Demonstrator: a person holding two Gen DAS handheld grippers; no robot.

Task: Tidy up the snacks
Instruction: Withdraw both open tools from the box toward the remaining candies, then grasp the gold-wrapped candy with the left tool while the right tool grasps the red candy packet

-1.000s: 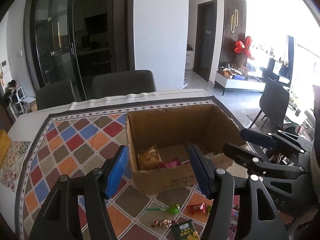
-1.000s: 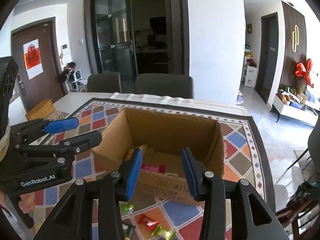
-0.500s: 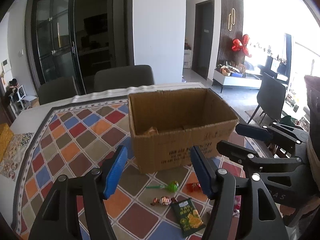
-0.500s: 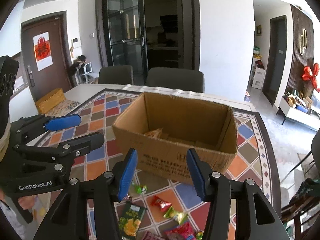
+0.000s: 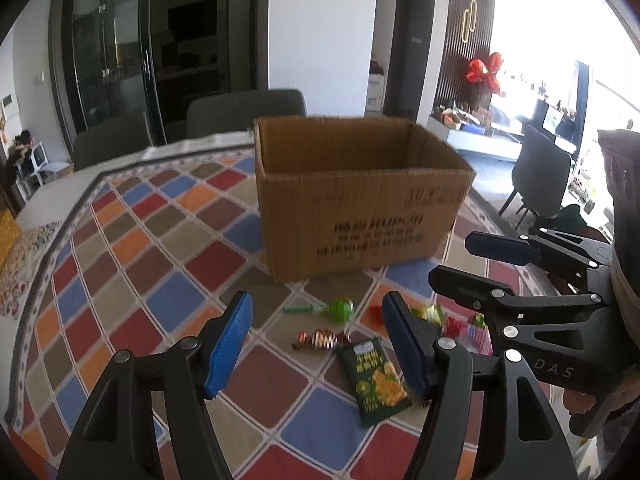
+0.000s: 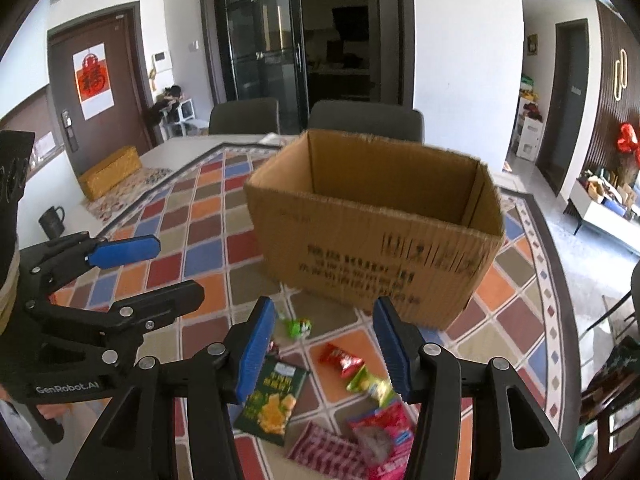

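An open cardboard box [image 5: 360, 220] [image 6: 372, 248] stands on the checked tablecloth. Loose snacks lie in front of it: a green lollipop [image 5: 340, 309] [image 6: 298, 326], a foil-wrapped candy [image 5: 318, 338], a dark green chip packet [image 5: 376, 380] [image 6: 272, 396], a red packet [image 6: 340, 360], a yellow-green packet [image 6: 370, 384] and pink packets [image 6: 384, 436]. My left gripper [image 5: 316, 308] [image 6: 176, 268] hovers open above the lollipop and candy. To its right, my right gripper [image 6: 323, 308] [image 5: 456, 260] hangs open over the red and green packets. Neither holds anything.
Two dark chairs [image 6: 364, 120] stand behind the table. On the far left of the table sit a dark mug [image 6: 52, 220] and a yellow box [image 6: 110, 176]. The tablecloth [image 5: 168, 248] stretches bare to the left of the box. The table's right edge drops to the floor.
Both grippers have sunk and drawn back from the box, so its inside is hidden and the snacks on the cloth show. The right jaws have widened slightly.
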